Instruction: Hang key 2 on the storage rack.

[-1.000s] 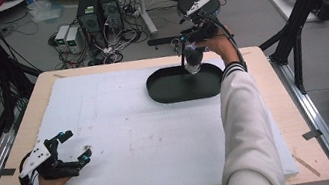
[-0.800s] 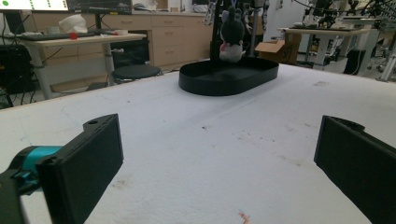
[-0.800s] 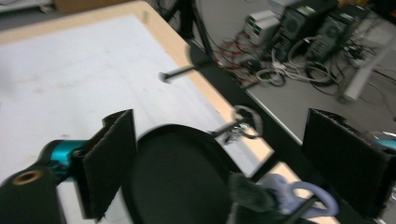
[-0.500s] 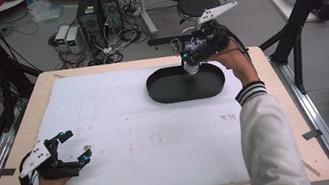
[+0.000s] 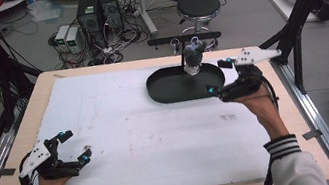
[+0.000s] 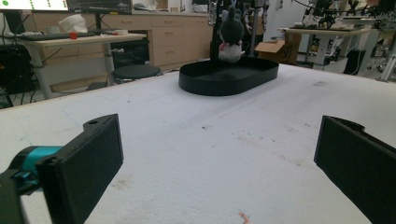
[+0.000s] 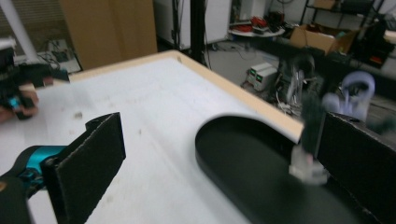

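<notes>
Right claw [image 5: 218, 77] stands wide open with nothing between its jaws, which have just been opening, just off the 3 o'clock end of the shallow black oval tray [image 5: 172, 91]. A small grey-and-white plush toy [image 5: 192, 60] sits upright at the tray's 1 o'clock rim, toward 11 o'clock from that claw. The tray's long axis runs 9 to 3 across the white-covered worktop [image 5: 134, 138]. Left claw [image 5: 71, 147], also agape and empty, rests well apart near 7 o'clock. Motion blur smears the toy in the right gripper view [image 7: 306, 154]; its details are unreadable.
</notes>
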Available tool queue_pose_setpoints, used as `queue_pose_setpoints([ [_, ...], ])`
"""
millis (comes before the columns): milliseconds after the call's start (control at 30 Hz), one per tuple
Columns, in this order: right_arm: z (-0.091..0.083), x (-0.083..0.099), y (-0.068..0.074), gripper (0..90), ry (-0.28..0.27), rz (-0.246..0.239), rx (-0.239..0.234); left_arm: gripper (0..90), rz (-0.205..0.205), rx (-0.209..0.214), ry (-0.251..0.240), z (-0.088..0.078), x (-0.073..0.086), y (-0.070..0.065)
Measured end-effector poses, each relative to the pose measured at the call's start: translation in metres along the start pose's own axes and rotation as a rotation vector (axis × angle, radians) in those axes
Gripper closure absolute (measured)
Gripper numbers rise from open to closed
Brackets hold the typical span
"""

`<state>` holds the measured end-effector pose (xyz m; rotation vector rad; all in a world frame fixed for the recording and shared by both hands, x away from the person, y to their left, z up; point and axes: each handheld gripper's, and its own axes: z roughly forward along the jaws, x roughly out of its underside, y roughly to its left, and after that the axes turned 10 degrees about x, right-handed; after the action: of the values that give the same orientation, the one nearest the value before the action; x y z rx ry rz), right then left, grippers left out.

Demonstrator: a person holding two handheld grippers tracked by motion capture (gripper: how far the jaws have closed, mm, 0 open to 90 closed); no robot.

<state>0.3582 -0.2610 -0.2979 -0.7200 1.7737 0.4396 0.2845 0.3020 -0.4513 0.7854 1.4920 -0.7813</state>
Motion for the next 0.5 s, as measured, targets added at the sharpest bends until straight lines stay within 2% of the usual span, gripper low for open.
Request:
queue_pose_setpoints([
  [200,-0.016,0.06,0.017,0.8,-0.063,0.044,0.077,1.8,0.007,-0.001,0.001,0.0,0.0,-0.001],
  [233,-0.017,0.066,0.018,0.8,-0.039,0.051,0.081,1.7,0.009,0.0,0.001,0.0,0.0,-0.001],
  [267,-0.018,0.071,0.021,0.9,-0.06,0.049,0.094,1.7,0.007,-0.001,0.001,0.0,0.0,-0.001],
  [300,-0.02,0.079,0.024,0.9,-0.113,0.055,0.104,1.7,0.006,0.001,0.0,0.0,0.0,-0.001],
  [367,-0.021,0.089,0.029,0.9,-0.126,0.056,0.122,1.7,0.007,-0.001,0.0,0.0,0.0,-0.001],
  [433,-0.024,0.099,0.033,0.9,-0.161,0.033,0.167,1.7,0.012,0.001,0.003,0.0,0.0,-0.001],
  [500,-0.027,0.108,0.034,0.9,-0.185,0.045,0.184,1.7,0.013,0.0,0.004,0.0,0.0,-0.001],
])
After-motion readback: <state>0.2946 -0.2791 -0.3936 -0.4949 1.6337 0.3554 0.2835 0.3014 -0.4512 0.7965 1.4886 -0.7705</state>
